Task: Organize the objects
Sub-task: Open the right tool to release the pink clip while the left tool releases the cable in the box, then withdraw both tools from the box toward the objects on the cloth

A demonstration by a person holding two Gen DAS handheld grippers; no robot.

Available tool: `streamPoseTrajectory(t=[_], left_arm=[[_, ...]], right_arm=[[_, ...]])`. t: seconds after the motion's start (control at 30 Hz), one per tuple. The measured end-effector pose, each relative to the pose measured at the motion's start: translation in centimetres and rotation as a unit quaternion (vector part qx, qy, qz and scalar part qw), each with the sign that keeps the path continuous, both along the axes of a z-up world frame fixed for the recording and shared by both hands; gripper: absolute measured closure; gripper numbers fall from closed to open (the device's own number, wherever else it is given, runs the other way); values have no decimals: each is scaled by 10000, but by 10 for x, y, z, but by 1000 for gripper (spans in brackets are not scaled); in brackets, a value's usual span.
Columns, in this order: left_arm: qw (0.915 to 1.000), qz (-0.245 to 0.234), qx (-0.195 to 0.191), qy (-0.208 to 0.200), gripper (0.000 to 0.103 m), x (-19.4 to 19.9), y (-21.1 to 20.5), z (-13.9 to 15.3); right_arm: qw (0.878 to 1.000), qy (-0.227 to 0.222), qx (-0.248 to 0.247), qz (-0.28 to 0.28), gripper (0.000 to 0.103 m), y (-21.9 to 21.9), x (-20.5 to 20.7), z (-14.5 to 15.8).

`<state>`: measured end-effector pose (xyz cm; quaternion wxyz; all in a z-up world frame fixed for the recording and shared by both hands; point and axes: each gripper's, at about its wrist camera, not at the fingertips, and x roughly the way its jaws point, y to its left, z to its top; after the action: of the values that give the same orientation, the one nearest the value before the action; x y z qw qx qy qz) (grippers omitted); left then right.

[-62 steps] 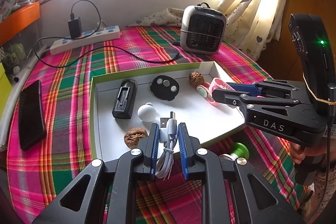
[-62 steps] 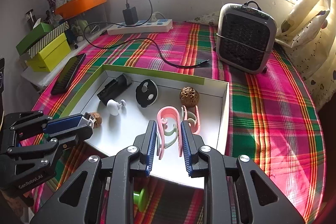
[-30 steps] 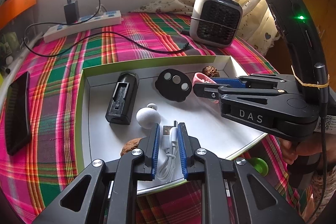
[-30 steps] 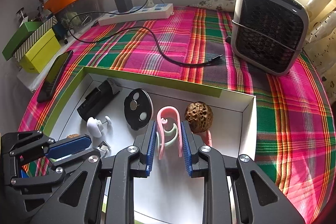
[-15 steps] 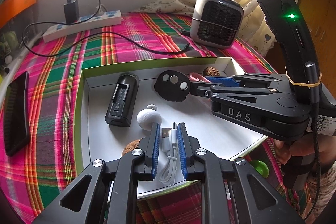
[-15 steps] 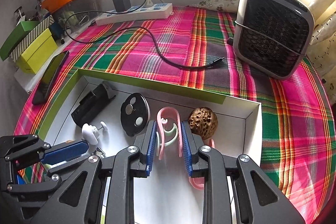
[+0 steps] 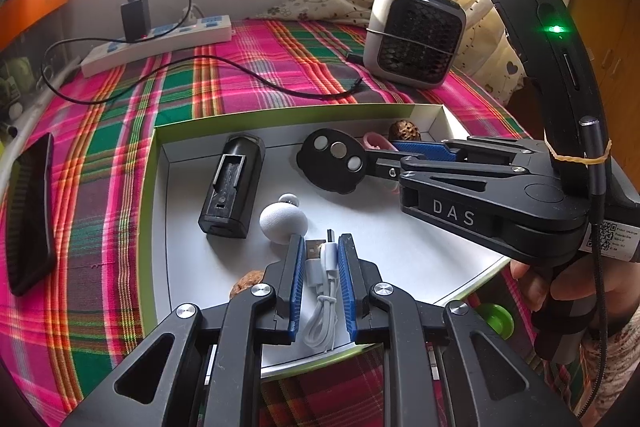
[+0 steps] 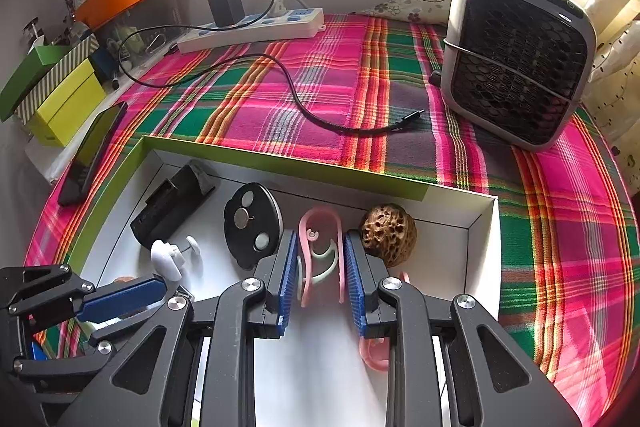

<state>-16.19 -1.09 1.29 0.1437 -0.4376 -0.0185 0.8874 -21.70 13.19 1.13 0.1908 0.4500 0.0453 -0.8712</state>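
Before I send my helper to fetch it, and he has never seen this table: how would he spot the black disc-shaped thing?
Find the shallow white tray with the green rim on the plaid cloth. Inside, near its far wall, the black disc lies flat between the black rectangular holder and the pink hook. Only it has three round pale spots on its face.

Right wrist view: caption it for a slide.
Right gripper shut on a pink hook over the white tray.

Black fingers (image 7: 297, 279), blue pads, silver screws (DAS lettering)
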Motion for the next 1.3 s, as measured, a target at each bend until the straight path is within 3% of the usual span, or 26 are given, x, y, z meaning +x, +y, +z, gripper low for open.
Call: streamPoseTrajectory(t=[0.4, 0.53, 1.3], left_arm=[[10000, 42, -39, 9, 79, 2, 1, 1], [10000, 56, -36, 11, 78, 5, 1, 2], [9994, 160, -130, 294, 74, 35, 2, 19]], right_arm=[[10000, 73, -14, -65, 74, 3, 6, 3], [9999, 113, -53, -35, 64, 4, 10, 7], [9984, 417, -224, -307, 63, 20, 48, 25]])
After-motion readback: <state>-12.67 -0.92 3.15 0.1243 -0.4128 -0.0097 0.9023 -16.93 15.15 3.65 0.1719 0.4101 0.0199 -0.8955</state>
